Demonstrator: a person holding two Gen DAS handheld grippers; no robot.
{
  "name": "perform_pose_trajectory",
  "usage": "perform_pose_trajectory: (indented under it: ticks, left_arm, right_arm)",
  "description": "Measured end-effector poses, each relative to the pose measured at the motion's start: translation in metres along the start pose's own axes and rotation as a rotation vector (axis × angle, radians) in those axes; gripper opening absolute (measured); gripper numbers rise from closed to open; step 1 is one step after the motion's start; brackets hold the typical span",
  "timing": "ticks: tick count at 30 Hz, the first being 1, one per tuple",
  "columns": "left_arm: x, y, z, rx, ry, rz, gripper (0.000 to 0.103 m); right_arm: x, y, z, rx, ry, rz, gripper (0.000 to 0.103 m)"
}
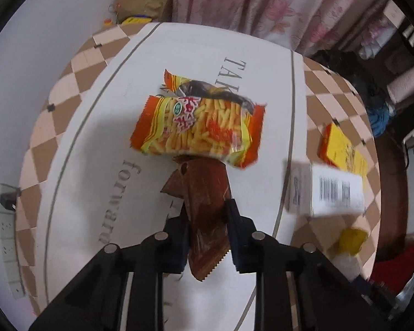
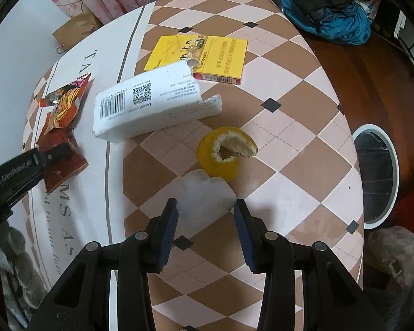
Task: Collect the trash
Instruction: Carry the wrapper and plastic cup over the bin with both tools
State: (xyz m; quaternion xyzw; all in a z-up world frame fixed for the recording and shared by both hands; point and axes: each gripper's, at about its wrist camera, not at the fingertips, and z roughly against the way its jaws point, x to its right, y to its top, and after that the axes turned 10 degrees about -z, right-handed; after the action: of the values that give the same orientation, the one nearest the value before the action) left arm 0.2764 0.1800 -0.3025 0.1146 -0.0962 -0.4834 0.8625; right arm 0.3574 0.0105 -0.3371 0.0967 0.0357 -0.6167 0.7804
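Pickup step underway: left hand-held gripper [image 1: 207, 215] is clenching brown wrapper [image 1: 204, 201] just above the desk [image 1: 96, 143]; right hand-held gripper [image 2: 205, 209] is gripping a white tissue [image 2: 204, 193] beside peel [image 2: 225, 151]. Next, prob.: carrying both to bin [image 2: 372, 176].

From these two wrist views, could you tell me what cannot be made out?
- Left wrist: white box print, motion-blurred.
- Left wrist: brown wrapper label, creased, partly behind the left gripper fingers.
- Right wrist: bin contents, dark and cut by the table edge.
- Right wrist: whether right gripper pads touch the tissue.
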Motion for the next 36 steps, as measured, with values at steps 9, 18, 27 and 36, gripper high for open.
perform_pose_trajectory:
  ticks: [9, 18, 27, 36]
  left_arm:
    - [0.001, -0.075, 0.037, 0.017, 0.128, -0.124, 0.013]
    - [-0.001, -0.128, 0.07, 0.053, 0.184, -0.13, 0.013]
    - [0.016, -0.142, 0.121, 0.154, 0.198, -0.156, 0.013]
    - [0.066, -0.131, 0.183, 0.281, 0.151, -0.214, 0.012]
  right_arm:
    - [0.005, -0.037, 0.014, 0.03, 0.011, 0.053, 0.043]
    - [0.005, -0.084, 0.026, 0.095, -0.04, 0.146, 0.043]
    - [0.009, -0.105, 0.068, 0.195, -0.003, 0.194, 0.043]
    - [0.036, -0.1, 0.154, 0.325, 0.095, 0.169, 0.043]
